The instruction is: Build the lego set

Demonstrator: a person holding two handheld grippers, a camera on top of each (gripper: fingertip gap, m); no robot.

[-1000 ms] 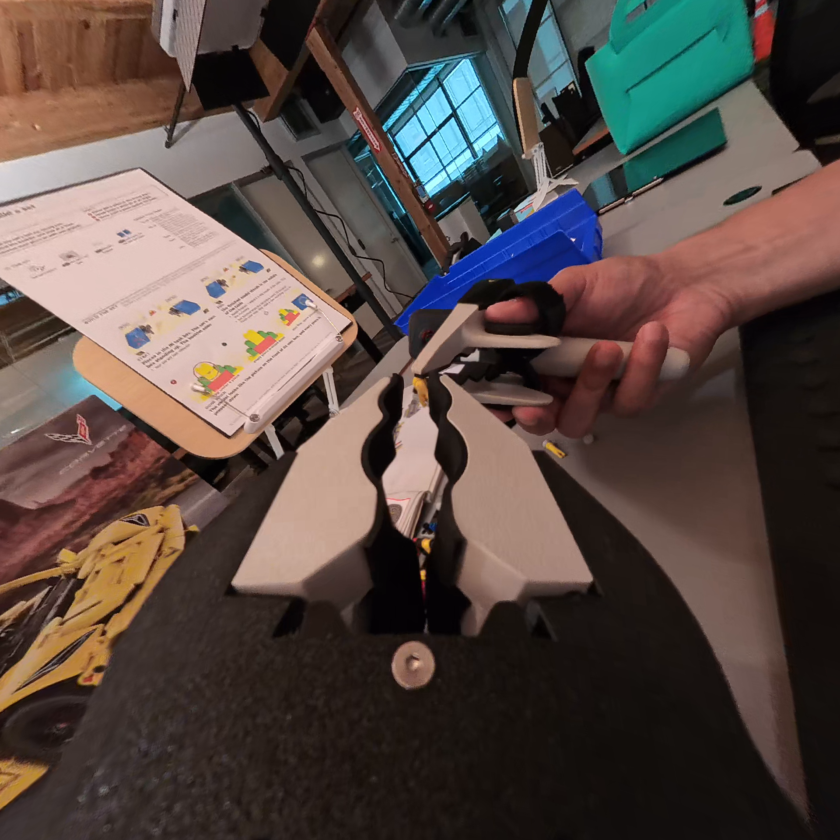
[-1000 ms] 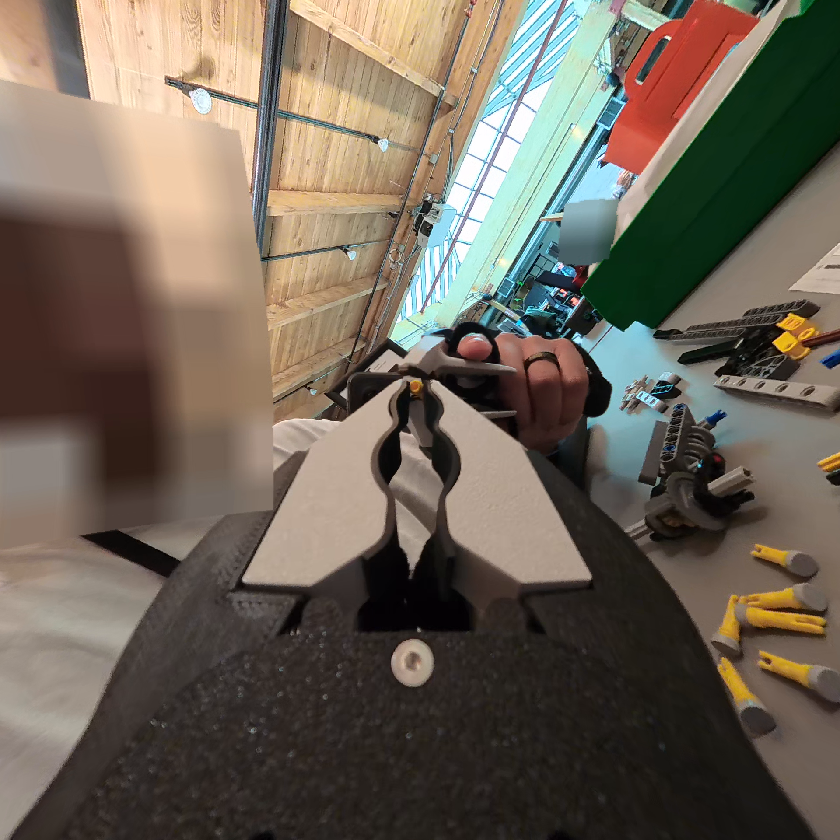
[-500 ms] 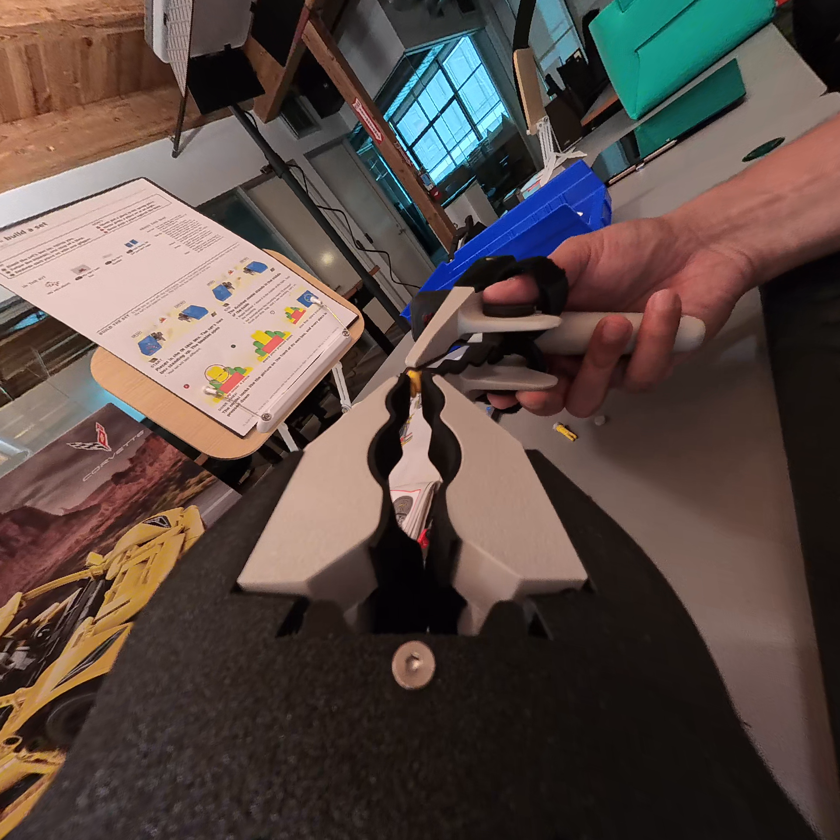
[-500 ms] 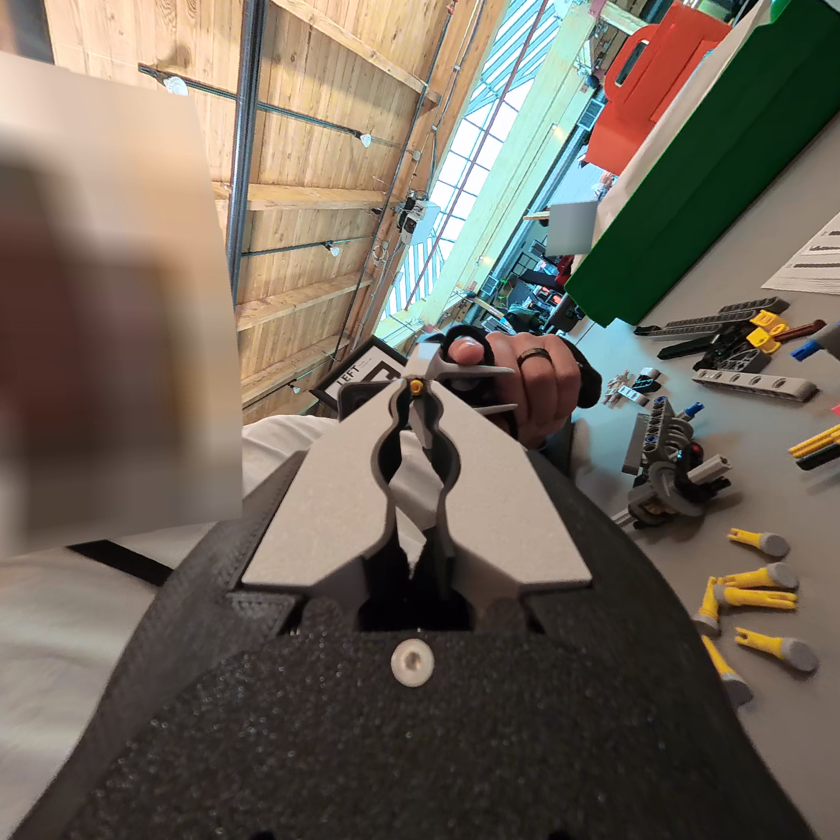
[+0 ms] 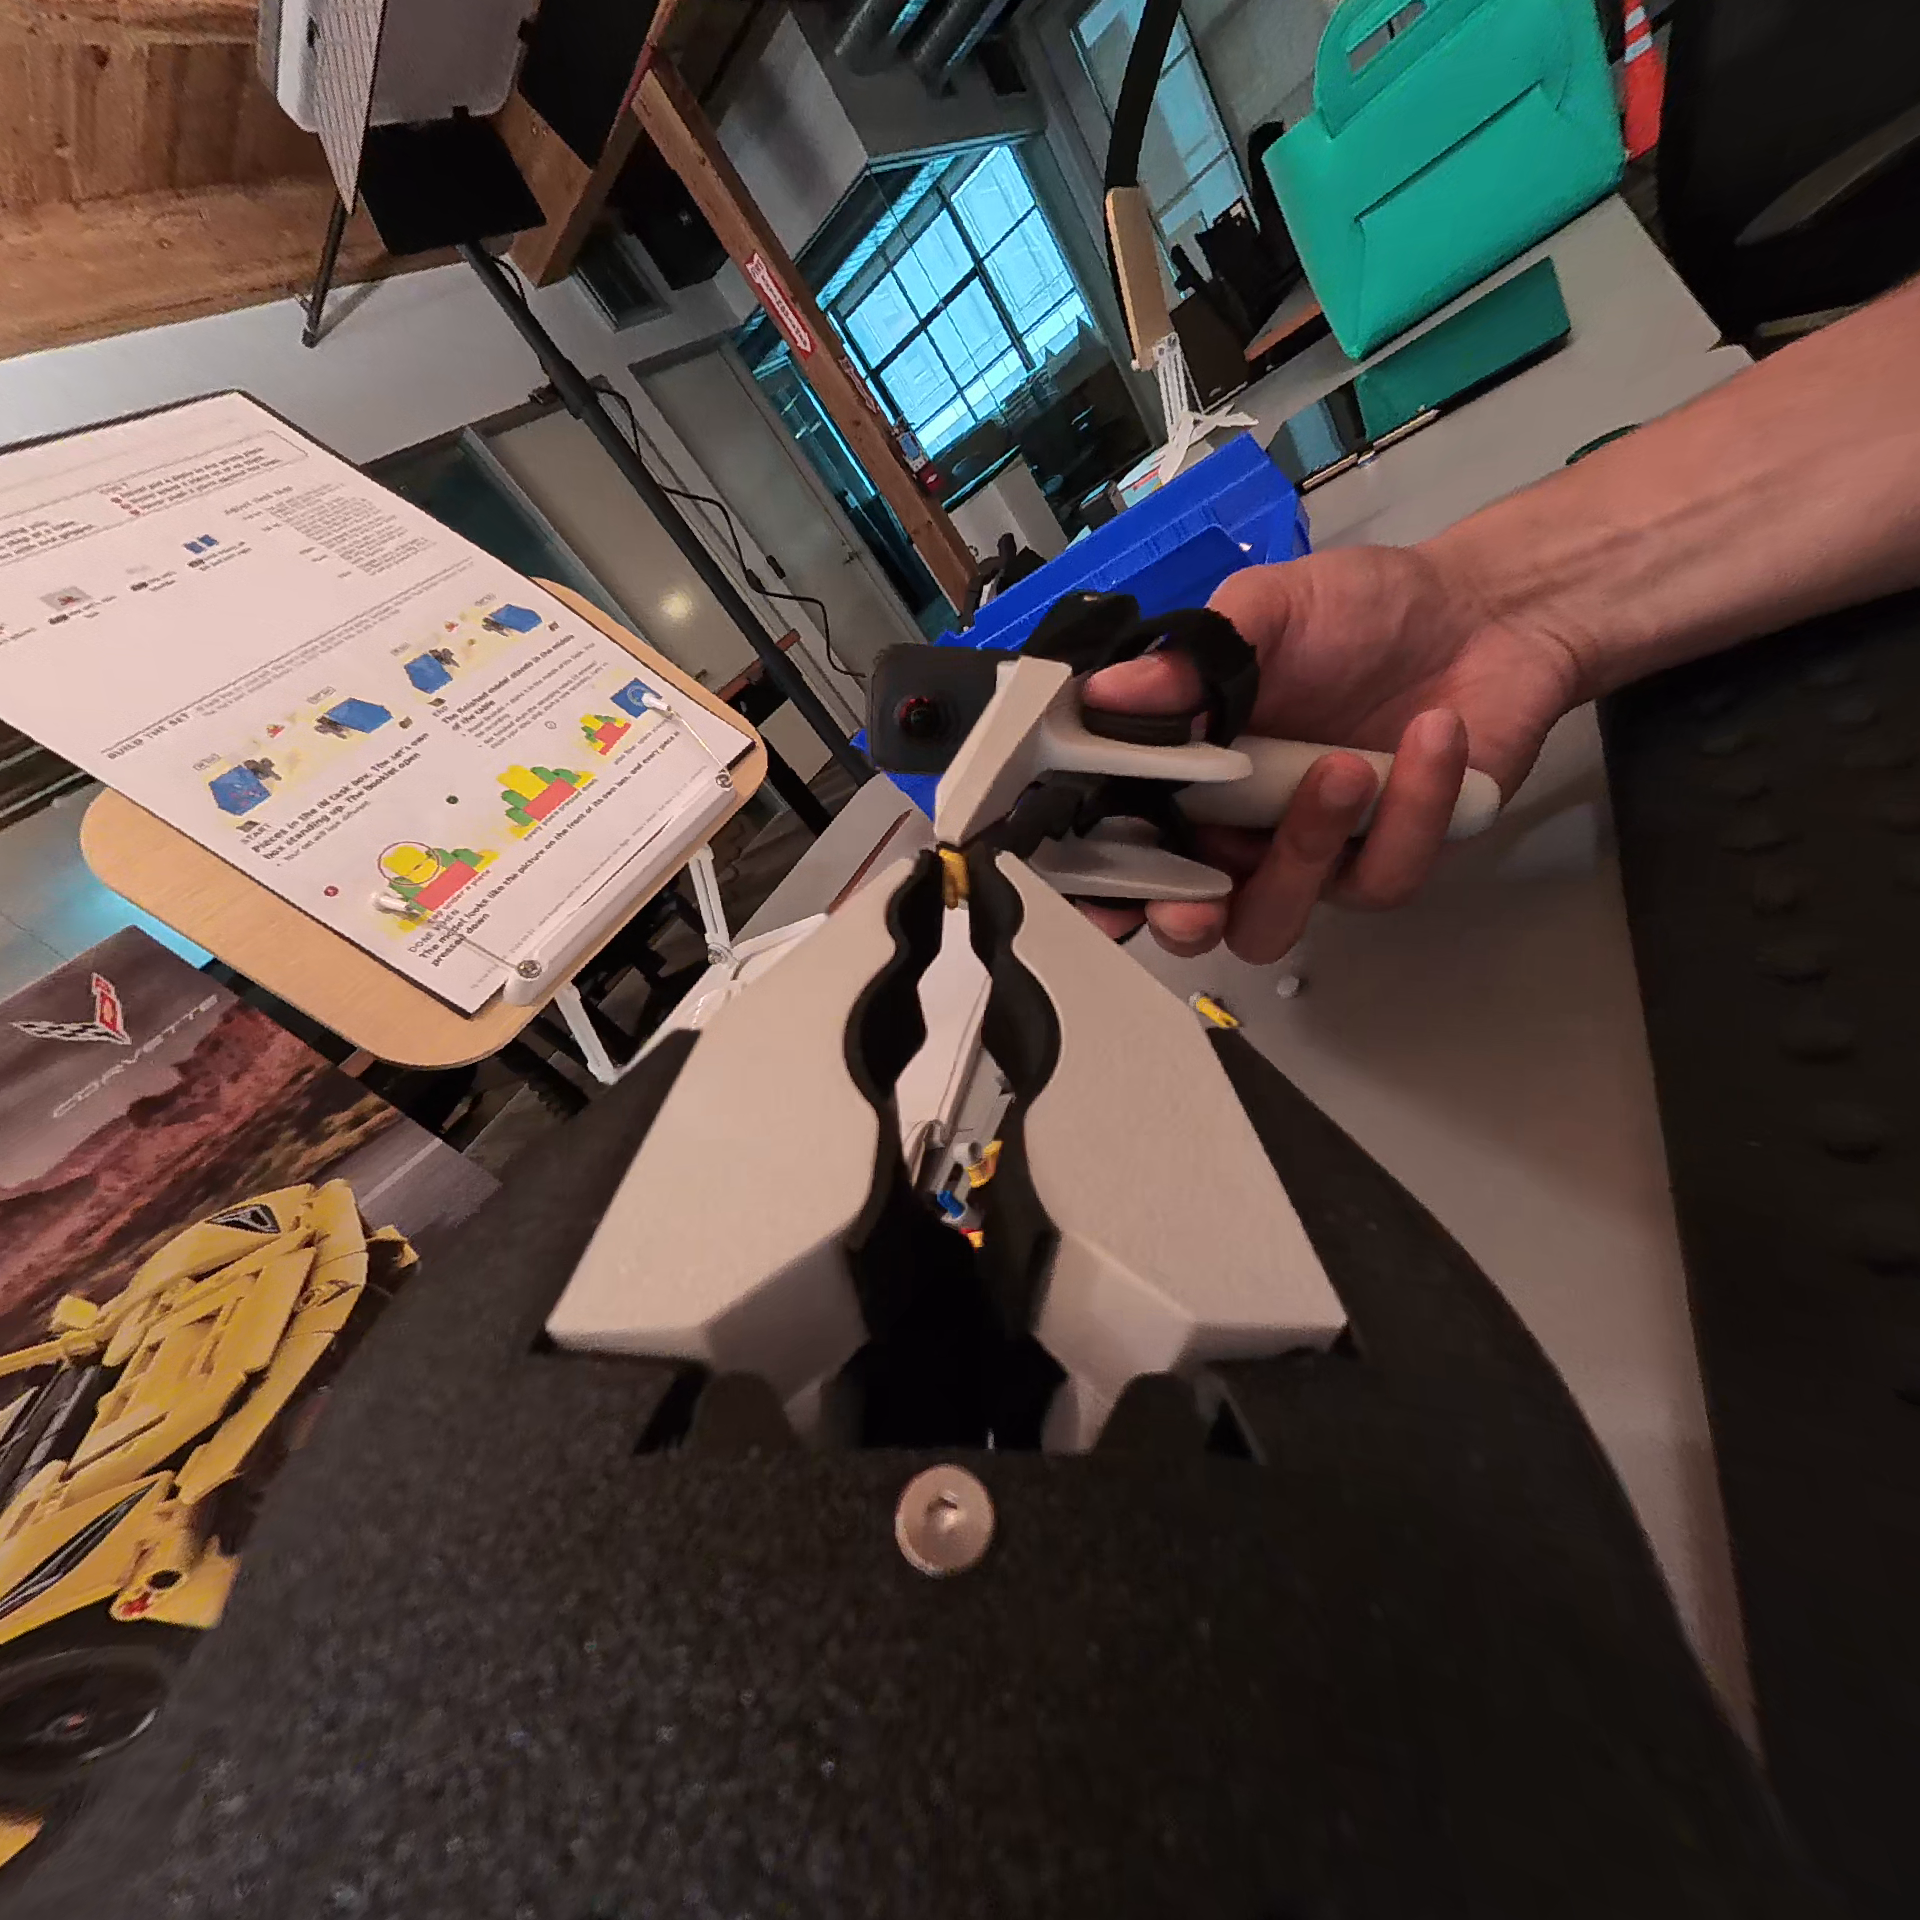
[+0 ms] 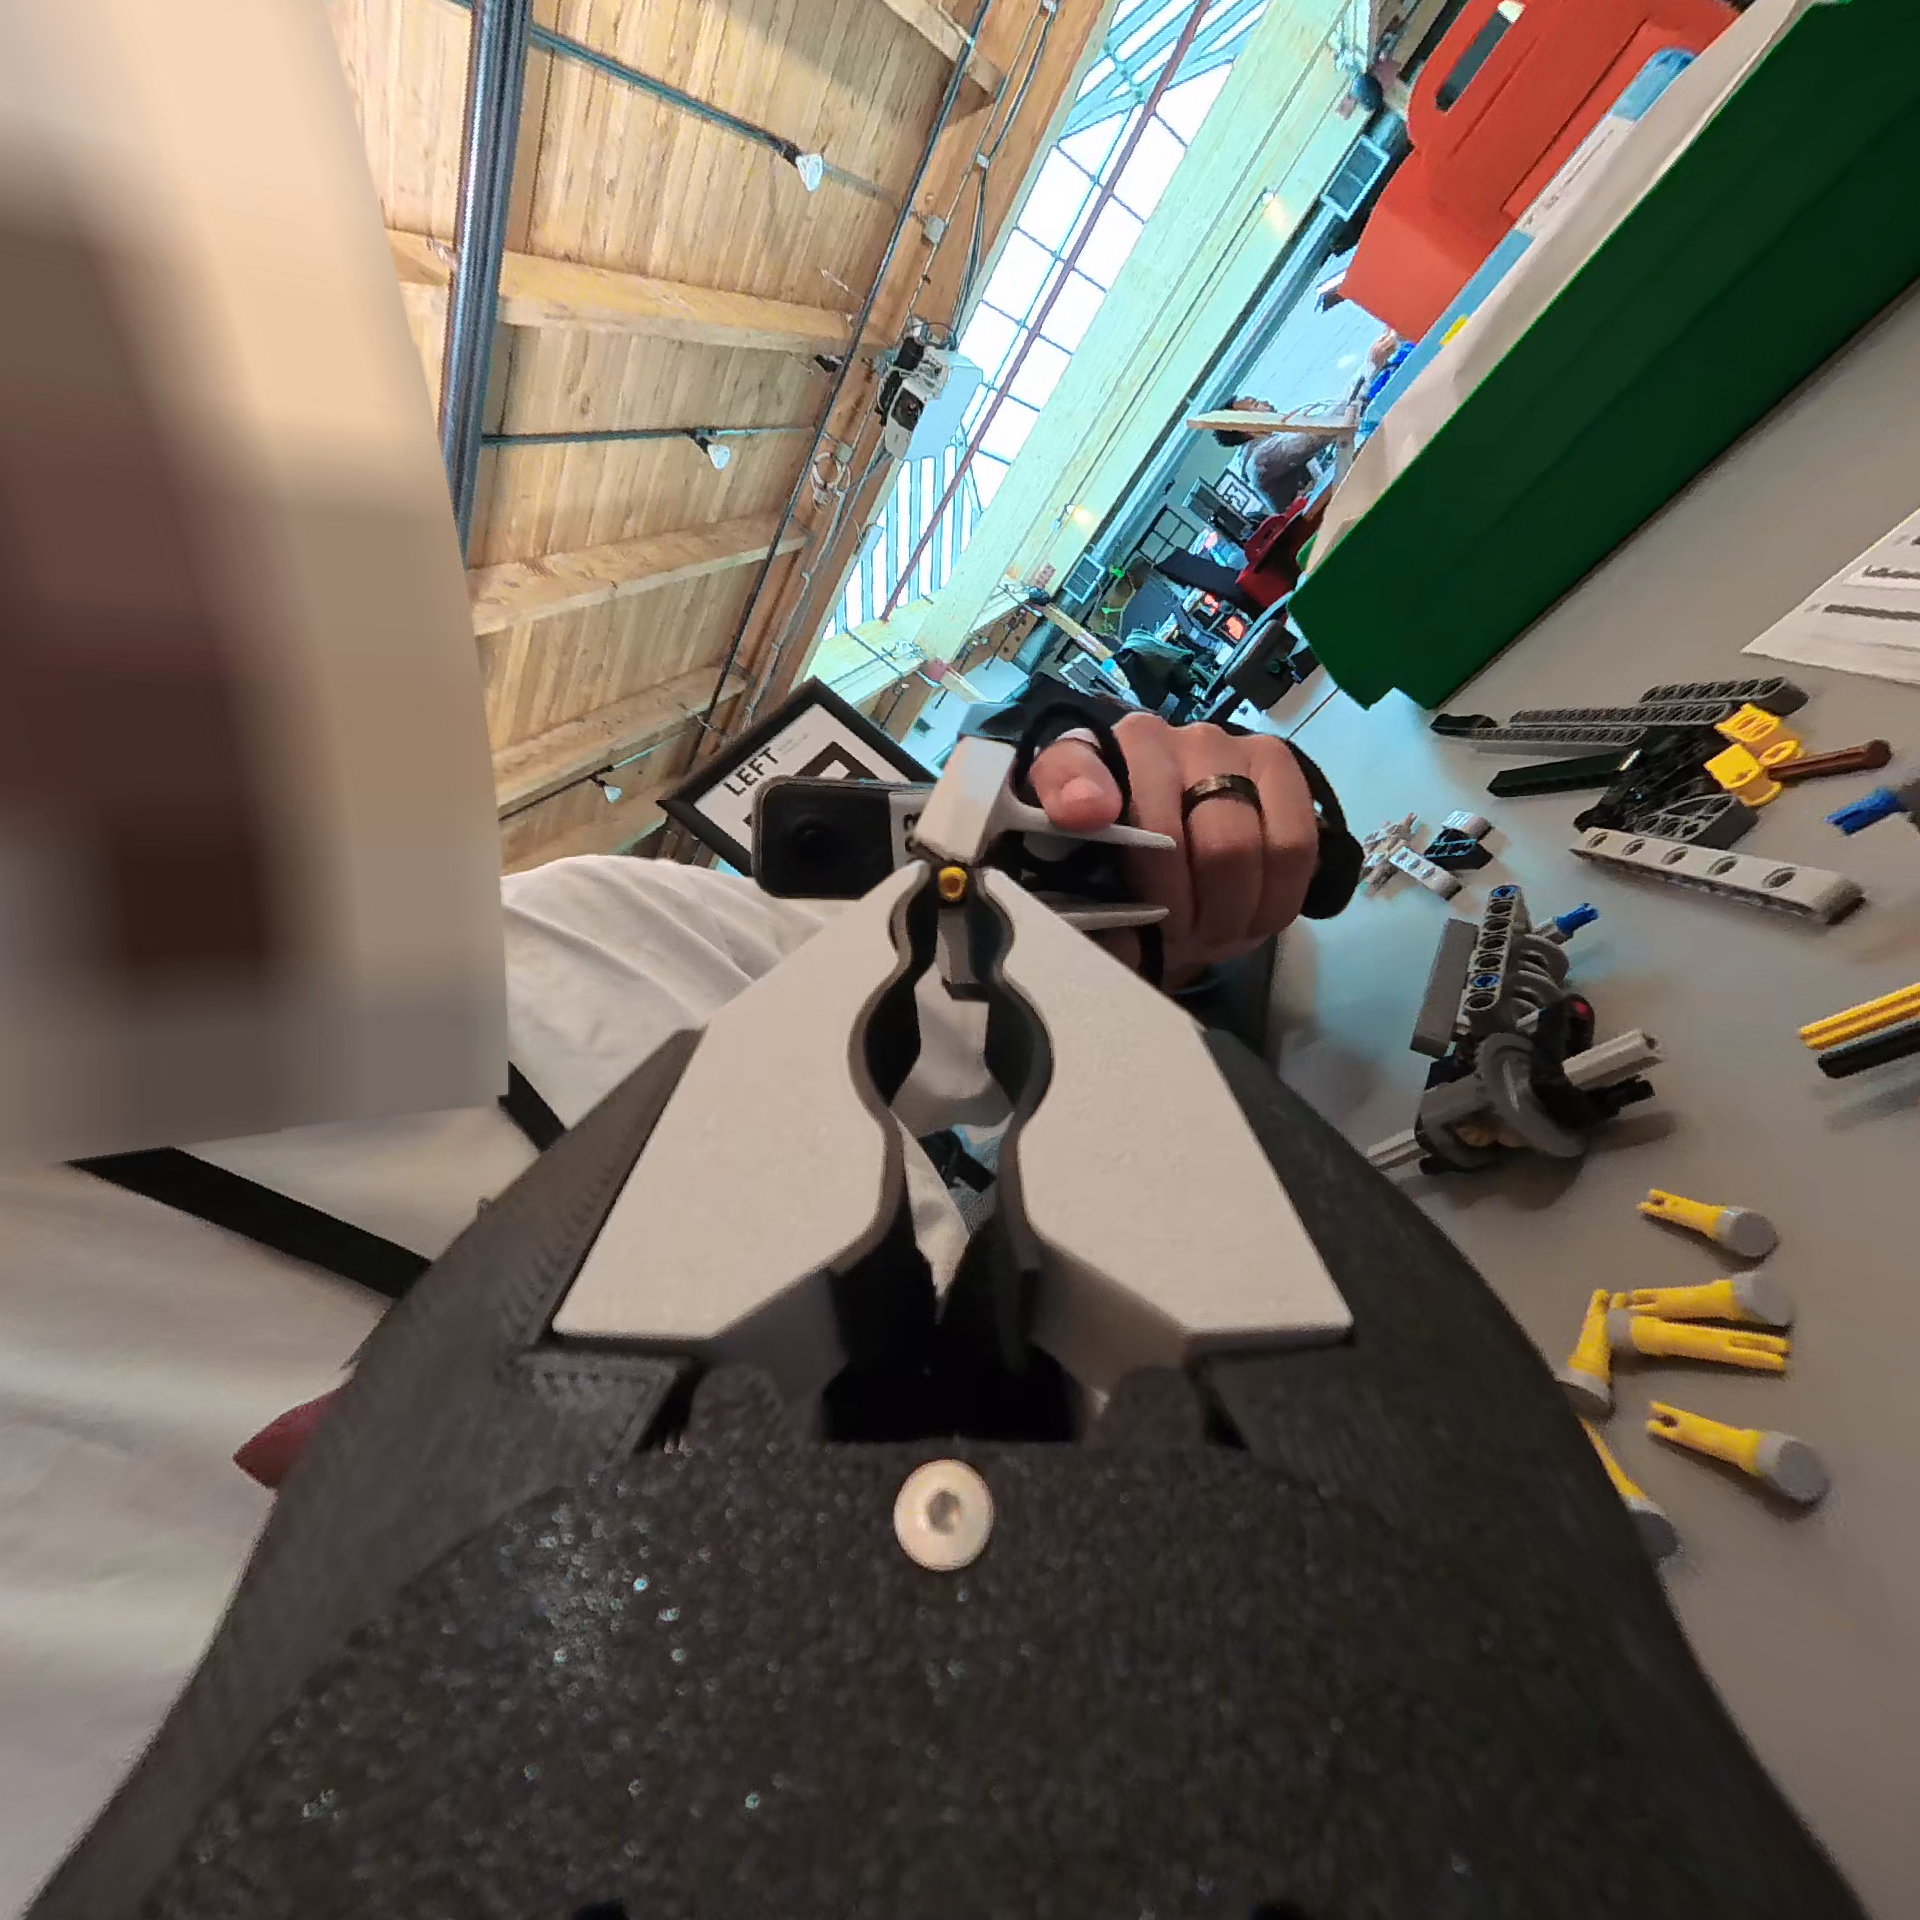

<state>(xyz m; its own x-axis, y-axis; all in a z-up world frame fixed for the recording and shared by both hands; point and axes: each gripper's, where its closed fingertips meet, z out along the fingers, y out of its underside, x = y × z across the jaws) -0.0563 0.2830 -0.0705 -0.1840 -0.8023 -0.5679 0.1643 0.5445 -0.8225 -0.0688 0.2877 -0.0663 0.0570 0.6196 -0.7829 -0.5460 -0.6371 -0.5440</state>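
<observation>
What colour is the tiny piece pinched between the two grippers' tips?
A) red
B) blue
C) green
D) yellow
D: a small yellow piece sits right at the fingertips where the right gripper meets the left gripper; it shows as yellow in both wrist views.

Workshop/lab loft: timber plank ceiling (image 6: 644, 343) with beams, big industrial windows (image 5: 956, 312), grey worktable (image 6: 1714, 582), storage bins (blue (image 5: 1153, 566), green (image 6: 1621, 416)), instruction stand (image 5: 343, 727).
</observation>
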